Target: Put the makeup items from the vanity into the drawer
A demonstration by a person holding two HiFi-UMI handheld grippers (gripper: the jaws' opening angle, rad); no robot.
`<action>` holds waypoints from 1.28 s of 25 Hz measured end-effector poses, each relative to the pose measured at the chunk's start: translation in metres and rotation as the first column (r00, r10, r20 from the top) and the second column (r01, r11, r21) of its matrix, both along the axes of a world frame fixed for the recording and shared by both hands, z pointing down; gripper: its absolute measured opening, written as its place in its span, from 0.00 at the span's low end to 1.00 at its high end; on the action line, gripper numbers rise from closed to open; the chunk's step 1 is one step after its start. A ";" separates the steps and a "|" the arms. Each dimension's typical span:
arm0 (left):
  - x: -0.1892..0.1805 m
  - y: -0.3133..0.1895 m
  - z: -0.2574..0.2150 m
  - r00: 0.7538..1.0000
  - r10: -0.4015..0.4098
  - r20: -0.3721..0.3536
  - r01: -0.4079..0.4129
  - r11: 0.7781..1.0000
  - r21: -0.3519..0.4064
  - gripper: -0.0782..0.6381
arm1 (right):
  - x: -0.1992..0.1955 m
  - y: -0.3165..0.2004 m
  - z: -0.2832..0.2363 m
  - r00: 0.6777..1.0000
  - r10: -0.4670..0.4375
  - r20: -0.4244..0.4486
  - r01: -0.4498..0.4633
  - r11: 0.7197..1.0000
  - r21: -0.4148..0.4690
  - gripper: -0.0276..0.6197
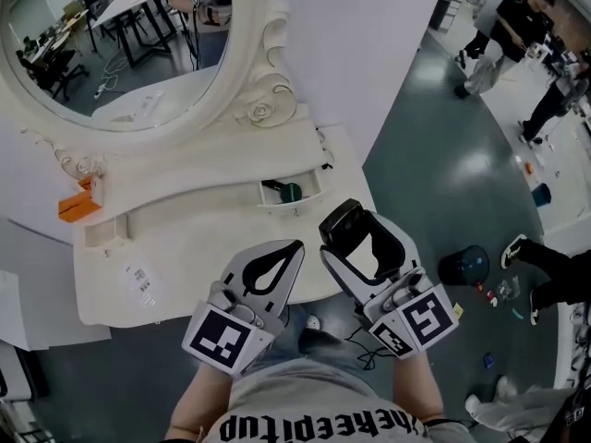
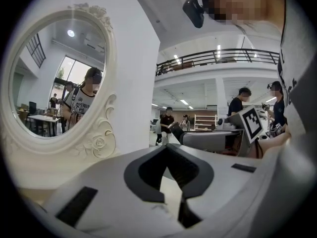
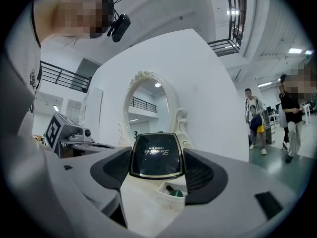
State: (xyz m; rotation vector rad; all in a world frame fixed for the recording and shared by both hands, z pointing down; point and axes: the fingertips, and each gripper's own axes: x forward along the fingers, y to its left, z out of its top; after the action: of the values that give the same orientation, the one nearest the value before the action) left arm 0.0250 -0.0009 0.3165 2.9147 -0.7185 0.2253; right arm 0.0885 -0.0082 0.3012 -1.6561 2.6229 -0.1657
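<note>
My right gripper [image 1: 358, 232] is shut on a black compact [image 1: 343, 222], held above the front right of the white vanity [image 1: 212, 247]. In the right gripper view the compact [image 3: 154, 155] sits upright between the jaws [image 3: 156, 168]. Below and beyond it a small drawer [image 3: 168, 197] stands open with a green-capped item [image 3: 174, 193] inside. The head view shows the same drawer [image 1: 305, 195] and green item [image 1: 291, 192] under the mirror's right side. My left gripper [image 1: 295, 245] hovers beside the right one, shut and empty, its tips [image 2: 171, 148] meeting.
An oval mirror [image 1: 120, 35] in a carved frame rises at the vanity's back. An orange item [image 1: 78, 207] lies at the far left and a small clear packet [image 1: 140, 282] near the front left. People stand on the floor at right [image 1: 499, 35]. A dark round object [image 1: 464, 266] lies on the floor.
</note>
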 end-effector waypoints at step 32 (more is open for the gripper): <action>-0.033 -0.094 0.022 0.990 -0.139 -0.009 0.138 0.987 -0.076 0.14 | -0.021 -0.114 0.064 0.992 -0.106 -0.069 0.093 0.982 -0.165 0.58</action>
State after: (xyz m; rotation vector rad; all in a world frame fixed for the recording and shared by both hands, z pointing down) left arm -0.0076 -0.0951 0.3386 2.7784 -0.8863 0.2118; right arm 0.0670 -0.1219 0.3654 -1.6076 2.8212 -0.3328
